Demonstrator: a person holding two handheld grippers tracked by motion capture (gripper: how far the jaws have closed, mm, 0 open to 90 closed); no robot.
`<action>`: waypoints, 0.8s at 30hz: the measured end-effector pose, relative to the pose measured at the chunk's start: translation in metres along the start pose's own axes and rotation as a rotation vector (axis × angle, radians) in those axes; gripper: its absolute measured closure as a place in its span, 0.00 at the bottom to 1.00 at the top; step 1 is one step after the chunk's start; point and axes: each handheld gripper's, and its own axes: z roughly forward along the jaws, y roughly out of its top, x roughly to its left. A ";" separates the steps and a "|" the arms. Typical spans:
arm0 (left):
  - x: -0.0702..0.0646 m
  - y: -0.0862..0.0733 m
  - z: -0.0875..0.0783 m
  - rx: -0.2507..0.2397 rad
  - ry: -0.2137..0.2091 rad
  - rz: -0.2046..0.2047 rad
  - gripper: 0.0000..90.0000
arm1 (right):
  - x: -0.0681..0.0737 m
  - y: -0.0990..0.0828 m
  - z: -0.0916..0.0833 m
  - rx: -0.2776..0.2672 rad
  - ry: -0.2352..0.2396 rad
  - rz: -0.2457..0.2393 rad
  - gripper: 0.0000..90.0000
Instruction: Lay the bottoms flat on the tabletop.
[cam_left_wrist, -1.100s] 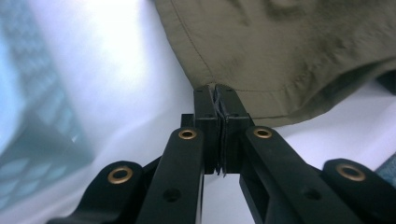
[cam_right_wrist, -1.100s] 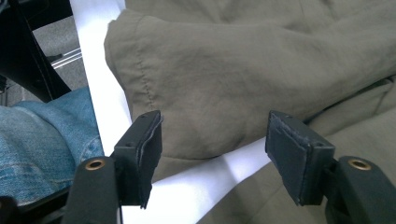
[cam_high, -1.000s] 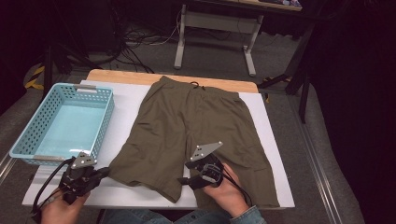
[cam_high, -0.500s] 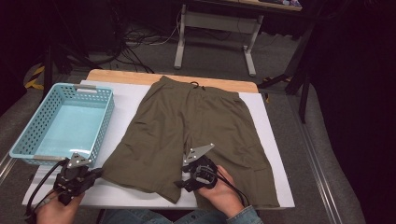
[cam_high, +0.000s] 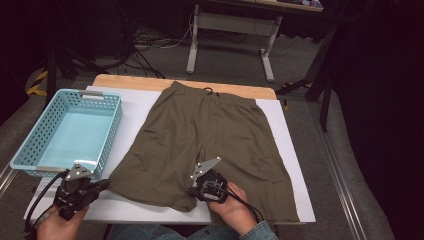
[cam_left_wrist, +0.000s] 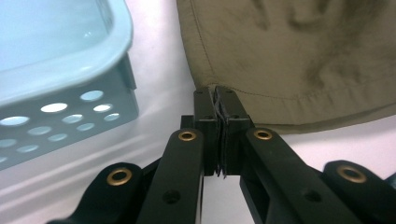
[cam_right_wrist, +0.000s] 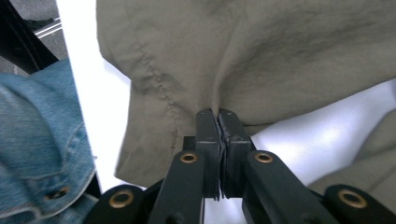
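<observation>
I am clamping both jaws on the shorts' (cam_high: 200, 135) near hem; the waistband is lying far ahead across the tabletop (cam_high: 135, 100).

Left gripper (cam_left_wrist: 217, 100) and right gripper (cam_right_wrist: 217, 116) are pinching one leg's two corners.

No legible txt or labels.

Olive-green shorts (cam_high: 210, 135) lie flat on a white board (cam_high: 137, 102), waistband at the far edge, legs toward the person. Light-blue perforated basket (cam_high: 67, 130) sits just left of the shorts, nothing in it. Left gripper (cam_high: 102, 184) at the outer corner of the left leg hem. Right gripper (cam_high: 192, 190) on the inner hem by the crotch; its jaws have just been closing w/ fabric there.
</observation>
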 end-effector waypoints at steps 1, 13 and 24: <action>-0.001 0.000 -0.002 -0.006 -0.003 -0.002 0.98 | 0.001 0.000 -0.005 -0.007 0.003 0.004 0.99; -0.006 -0.002 -0.018 -0.042 -0.047 -0.017 0.93 | 0.001 -0.014 -0.023 0.026 0.142 0.022 0.75; -0.022 0.035 0.001 -0.134 -0.180 0.086 0.54 | -0.012 -0.025 -0.059 -0.184 -0.060 0.067 0.21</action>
